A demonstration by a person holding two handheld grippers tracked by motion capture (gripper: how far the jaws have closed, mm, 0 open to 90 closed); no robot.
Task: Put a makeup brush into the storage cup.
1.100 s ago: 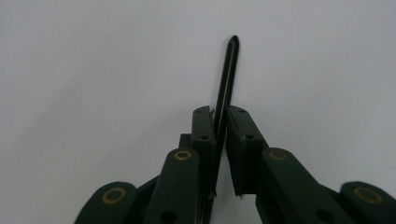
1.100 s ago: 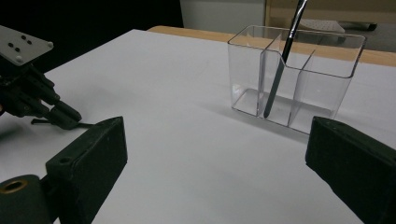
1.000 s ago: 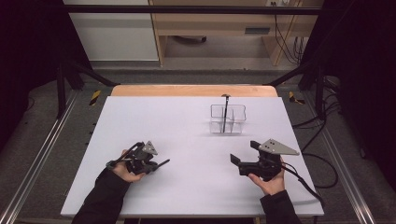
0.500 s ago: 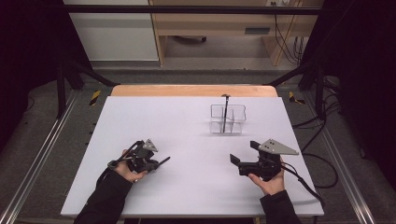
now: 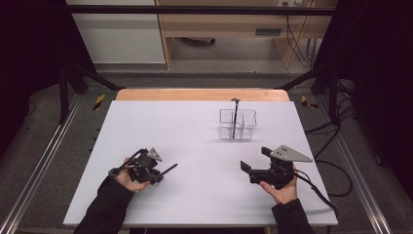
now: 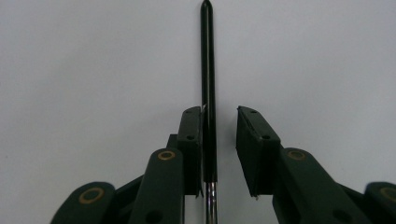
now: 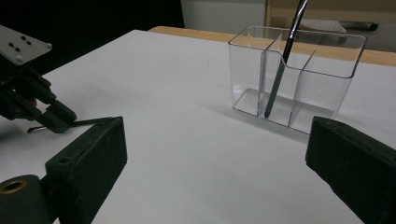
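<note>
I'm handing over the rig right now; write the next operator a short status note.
Left hand-held gripper: jaws have just been opening; the black-handled utensil lies between them on the table, touching one pad only.
Right hand-held gripper: open, empty, facing the clear organizer.
Done: one utensil stands in the organizer.
Left: likely regrip the table utensil and put it in.

The bench [image 5: 160, 122] has a plain white top with a strip of bare wood along its far edge. A clear divided holder [image 5: 237, 124] stands on it toward the far right corner, with a slim black tool [image 5: 234, 119] upright in it. A second thin black tool [image 5: 168, 169] lies flat near the near left corner.
</note>
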